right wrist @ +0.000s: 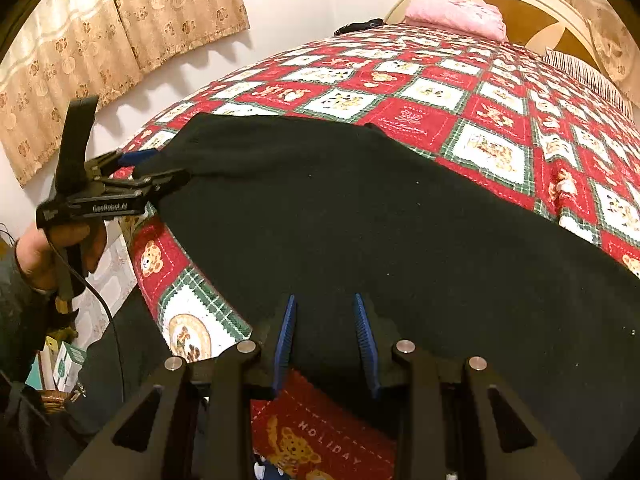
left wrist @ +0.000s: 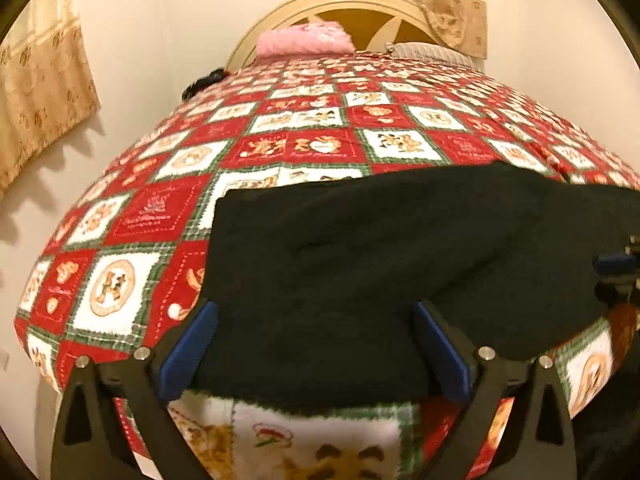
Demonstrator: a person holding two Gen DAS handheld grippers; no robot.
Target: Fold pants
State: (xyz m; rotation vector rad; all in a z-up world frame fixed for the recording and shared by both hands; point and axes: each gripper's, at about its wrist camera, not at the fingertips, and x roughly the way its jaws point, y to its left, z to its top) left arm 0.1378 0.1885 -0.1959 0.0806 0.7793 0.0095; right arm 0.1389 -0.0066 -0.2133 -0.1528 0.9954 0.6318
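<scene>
Black pants lie spread across a red, white and green patchwork bedspread. They also fill the middle of the right wrist view. My left gripper is open, its blue pads on either side of the pants' near edge at the bed's left corner. It shows from the side in the right wrist view. My right gripper is open with a narrower gap, its pads straddling the near edge of the pants.
A pink pillow and a cream headboard stand at the far end of the bed. Beige curtains hang on the wall to the left. A striped pillow lies at the far right.
</scene>
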